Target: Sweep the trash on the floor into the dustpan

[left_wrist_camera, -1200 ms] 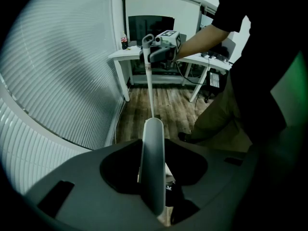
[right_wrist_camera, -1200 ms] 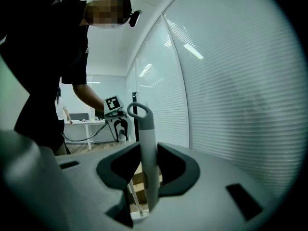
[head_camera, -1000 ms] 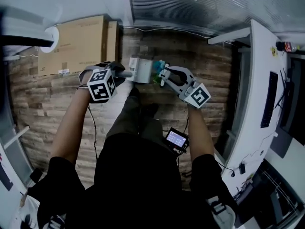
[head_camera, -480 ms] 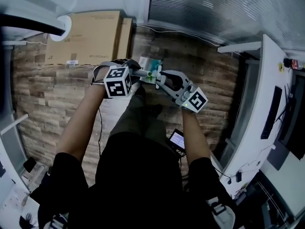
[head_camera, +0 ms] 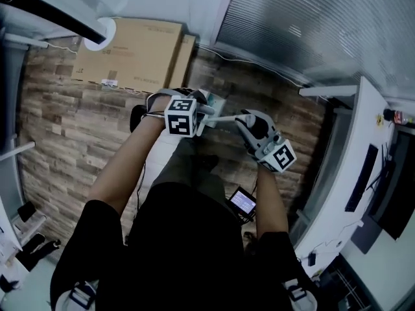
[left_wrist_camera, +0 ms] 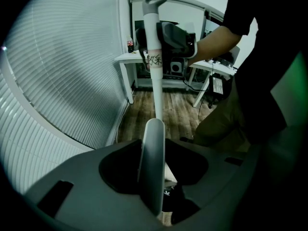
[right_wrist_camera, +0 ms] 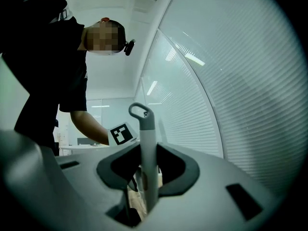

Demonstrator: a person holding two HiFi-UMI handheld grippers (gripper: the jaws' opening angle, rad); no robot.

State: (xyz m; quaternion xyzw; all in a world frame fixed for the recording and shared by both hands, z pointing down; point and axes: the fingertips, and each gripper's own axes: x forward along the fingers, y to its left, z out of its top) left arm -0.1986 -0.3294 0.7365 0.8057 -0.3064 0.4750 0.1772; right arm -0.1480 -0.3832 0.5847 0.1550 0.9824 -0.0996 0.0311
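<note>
On the plank floor [head_camera: 58,122] at the person's feet, head view, reading left to right.

- Cardboard box [head_camera: 130,47]: by the wall at 10 o'clock, well apart from the work.
- Left tool [left_wrist_camera: 153,150]: jaws closed on a broad pale bar that runs up through the gap between them. I judge it the dustpan handle [left_wrist_camera: 152,177]; its rounded end sits just past the jaws. The tool tips steeply down.
- Dustpan [head_camera: 213,99]: only a pale corner shows, at 1 o'clock of the left tool's marker cube and low by the floor. The rest is hidden under the tool.
- Broom handle [head_camera: 225,117]: a thin white pole. In the head view it reads as a short bar lying 9-to-3 o'clock between the two tools. In the left gripper view it rises from just behind the dustpan handle toward 12 o'clock, up to the other tool.
- Right tool [right_wrist_camera: 147,162]: jaws pinching the broom handle near its top, tool held level. The grey hanging loop [right_wrist_camera: 138,112] stands clear above the grip.
- Broom head: in no view.
- Trash: none made out on the floor.
- White table [head_camera: 334,193]: at 3 o'clock, far right, not involved.

Judgement: the sweep is not yet begun, and the two handles stand almost side by side. The next move turns on the broom's long axis. Its lower end must swing out from the pan, then draw back toward the pan's mouth. The right hand makes the stroke and the left steadies the pan. Which way the mouth faces, I cannot tell.
</note>
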